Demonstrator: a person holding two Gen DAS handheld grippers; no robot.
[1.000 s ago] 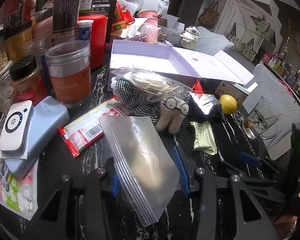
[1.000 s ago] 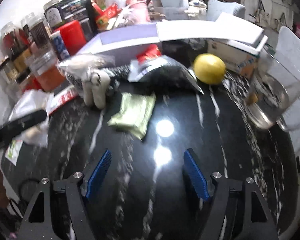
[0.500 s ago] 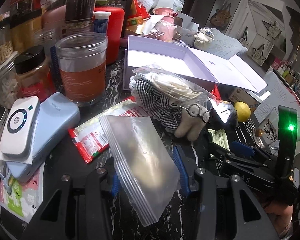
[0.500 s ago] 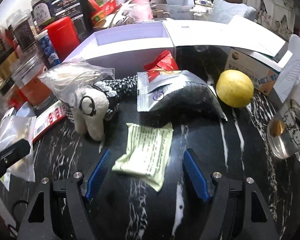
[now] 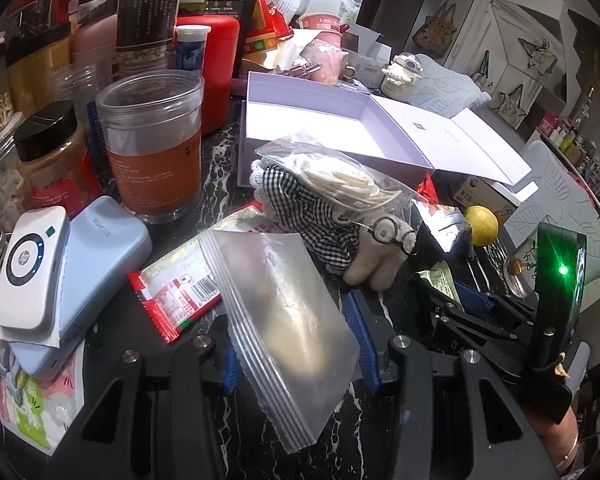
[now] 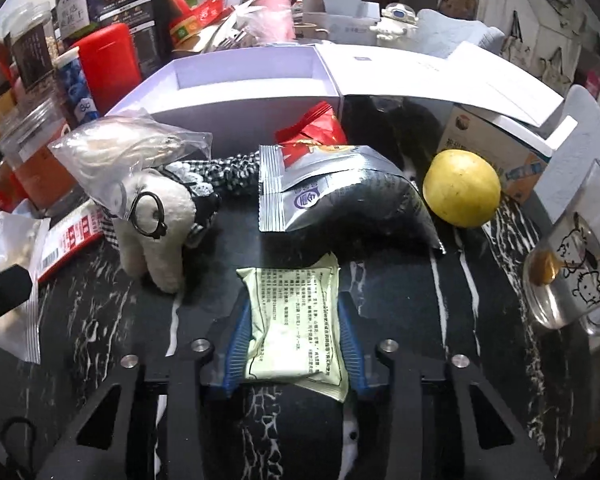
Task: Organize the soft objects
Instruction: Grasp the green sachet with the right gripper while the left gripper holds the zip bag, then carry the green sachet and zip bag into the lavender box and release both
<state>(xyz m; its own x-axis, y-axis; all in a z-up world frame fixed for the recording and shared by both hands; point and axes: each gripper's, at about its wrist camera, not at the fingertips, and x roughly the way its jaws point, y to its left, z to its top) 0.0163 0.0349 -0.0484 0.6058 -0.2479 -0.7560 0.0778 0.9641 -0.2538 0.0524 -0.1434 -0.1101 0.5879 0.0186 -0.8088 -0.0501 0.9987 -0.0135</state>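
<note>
Right wrist view — right tool (image 6: pixel 294 344) just closed, pinching green sachet (image 6: pixel 296 320); white box (image 6: pixel 244 80) empty.

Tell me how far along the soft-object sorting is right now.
Done: nothing looks bagged. In hand: left tool holds the empty zip bag; right tool has just closed on the green sachet. Left: plush toy and silver pouch lie on the table.
</note>
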